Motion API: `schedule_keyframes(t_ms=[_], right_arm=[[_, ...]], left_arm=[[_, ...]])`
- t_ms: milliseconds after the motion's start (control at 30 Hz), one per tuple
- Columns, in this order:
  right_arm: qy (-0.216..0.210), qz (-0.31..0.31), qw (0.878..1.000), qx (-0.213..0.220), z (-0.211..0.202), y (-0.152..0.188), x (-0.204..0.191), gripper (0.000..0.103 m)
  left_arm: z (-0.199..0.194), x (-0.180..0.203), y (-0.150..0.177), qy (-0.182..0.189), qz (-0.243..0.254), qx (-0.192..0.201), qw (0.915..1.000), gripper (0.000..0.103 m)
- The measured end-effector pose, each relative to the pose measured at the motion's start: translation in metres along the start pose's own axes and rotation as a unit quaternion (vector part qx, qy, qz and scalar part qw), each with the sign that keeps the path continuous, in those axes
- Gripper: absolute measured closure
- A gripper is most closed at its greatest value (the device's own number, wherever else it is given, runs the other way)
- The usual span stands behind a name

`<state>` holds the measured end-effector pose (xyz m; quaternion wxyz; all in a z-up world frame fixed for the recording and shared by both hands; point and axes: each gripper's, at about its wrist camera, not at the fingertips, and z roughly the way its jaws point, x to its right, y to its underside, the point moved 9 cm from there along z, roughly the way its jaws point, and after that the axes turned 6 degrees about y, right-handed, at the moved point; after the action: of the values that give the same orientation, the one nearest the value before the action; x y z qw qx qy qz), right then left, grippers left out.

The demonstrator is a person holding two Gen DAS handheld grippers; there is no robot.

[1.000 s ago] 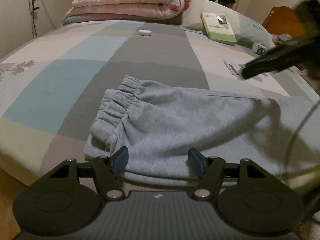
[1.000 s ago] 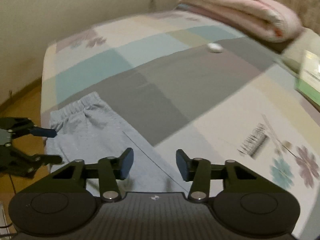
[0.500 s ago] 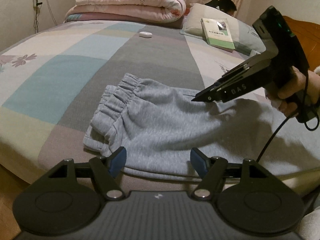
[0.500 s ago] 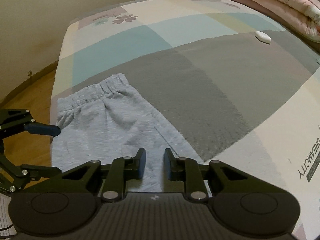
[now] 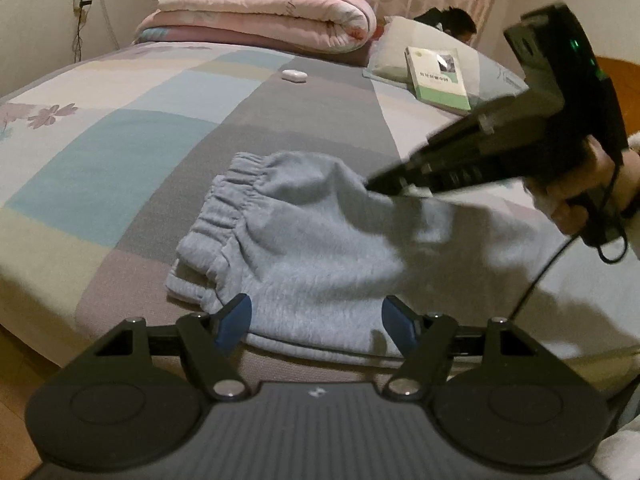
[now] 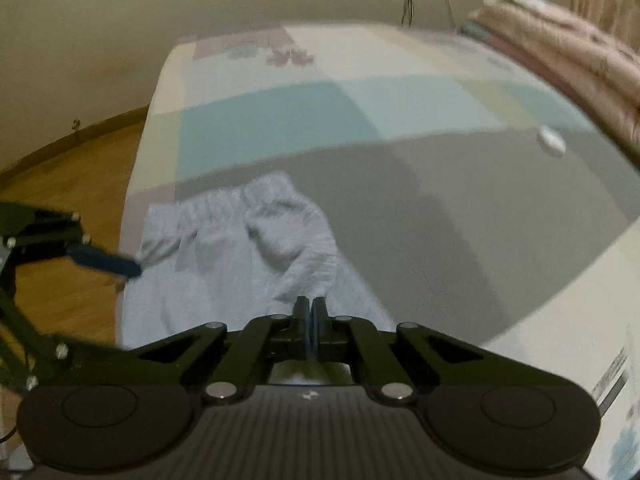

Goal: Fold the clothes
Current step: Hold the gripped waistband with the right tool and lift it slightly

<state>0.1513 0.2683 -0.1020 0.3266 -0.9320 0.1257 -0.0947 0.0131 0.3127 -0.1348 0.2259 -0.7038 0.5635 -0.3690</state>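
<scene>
Holding: grey sweatpants point(image 5: 320, 248) pinched at a raised fold by the right gripper point(image 6: 310, 312); fabric pulled up into a peak at the nip.
Right hand point(image 5: 580, 188): wrapped around the gripper's handle at the right edge of the left wrist view, tool angled down and to the left toward the pants; dark cable point(image 5: 536, 280) hanging from the handle.
Right gripper state: fingers pressed together, cloth caught between the blue pads; tip blurred in the left wrist view.
Left gripper point(image 5: 316, 320): low at the near edge of the bed, level, pointing across the pants; also seen from the side at the left of the right wrist view.
Left gripper state: spread wide, blue fingertips point(image 5: 234, 318) over the near hem of the pants, nothing between them; contact with the cloth not clear.
Sweatpants position: near edge of the bed point(image 5: 120, 160), on the grey and mauve patches of the patchwork sheet, elastic waistband to the left, legs running off to the right.
Further back: small white object point(image 5: 294, 75) on the grey stripe, well apart from the pants; folded pink quilt point(image 5: 260, 16) at the head of the bed; green-and-white book point(image 5: 438, 78) resting on a pillow point(image 5: 390, 56).
Floor: wood point(image 6: 60, 160), visible beyond the bed's corner.
</scene>
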Motion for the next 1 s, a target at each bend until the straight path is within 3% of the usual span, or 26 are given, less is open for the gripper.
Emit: schedule_keyframes(t_ms=[133,200,333,433,667,800,933,1000], right_arm=[[0.017,0.002,1.0,-0.002,0.006,-0.011,0.014,0.097],[0.027,0.02,0.999,0.002,0.003,-0.008,0.023,0.089],[0.026,0.044,0.999,0.016,-0.017,-0.001,0.026,0.087],[0.017,0.031,0.999,0.011,-0.038,0.013,0.016,0.085],[-0.072,-0.008,0.997,-0.032,-0.071,0.078,-0.054,0.079],[-0.067,-0.032,0.996,-0.042,-0.069,0.099,-0.078,0.078],[-0.064,-0.051,0.996,-0.034,-0.062,0.1,-0.086,0.079],[-0.048,-0.071,0.996,-0.036,-0.057,0.101,-0.088,0.084]], left_arm=[[-0.005,-0.001,0.0,0.007,-0.01,0.007,0.9999,0.031],[-0.008,-0.002,-0.002,0.009,-0.017,0.014,0.9997,0.031],[-0.021,-0.011,-0.011,-0.002,-0.028,0.042,0.9987,0.034],[-0.022,-0.019,-0.019,-0.021,-0.026,0.049,0.9982,0.034],[-0.019,-0.031,-0.034,-0.058,-0.011,0.052,0.9969,0.034],[-0.013,-0.02,-0.04,-0.054,0.011,0.048,0.9973,0.034],[-0.007,-0.009,-0.046,-0.044,0.027,0.049,0.9975,0.034],[-0.002,-0.006,-0.046,-0.03,0.024,0.047,0.9981,0.034]])
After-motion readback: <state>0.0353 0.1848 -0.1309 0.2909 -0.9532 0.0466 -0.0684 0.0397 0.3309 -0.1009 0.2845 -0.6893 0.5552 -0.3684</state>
